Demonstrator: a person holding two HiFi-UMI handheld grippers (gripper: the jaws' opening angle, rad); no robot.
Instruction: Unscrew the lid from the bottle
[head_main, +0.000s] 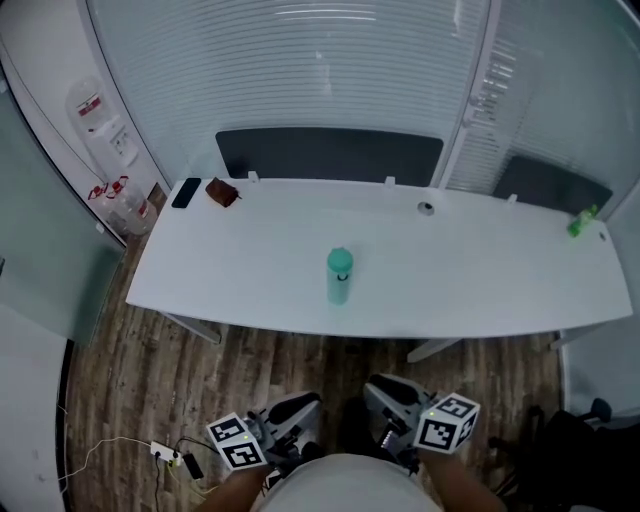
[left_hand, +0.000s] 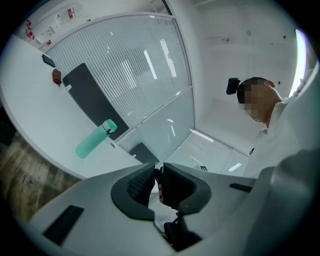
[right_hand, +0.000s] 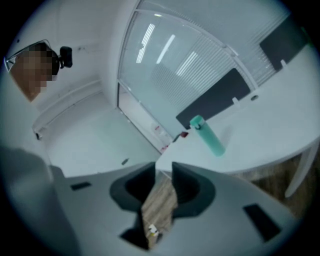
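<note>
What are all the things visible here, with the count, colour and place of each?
table: 1, white, centre
bottle: 1, teal, lid on, upright mid-table
phone: 1, black, table's far left corner
brown object: 1, beside the phone, too small to identify
ring: 1, grey, near table's far edge
green object: 1, table's far right end
panels: 2, dark, behind table
water dispenser: 1, white, left wall
power strip: 1, white, on floor, lower left
left gripper: 1, grey, jaws slightly apart, empty
right gripper: 1, grey, jaws apart, empty
</note>
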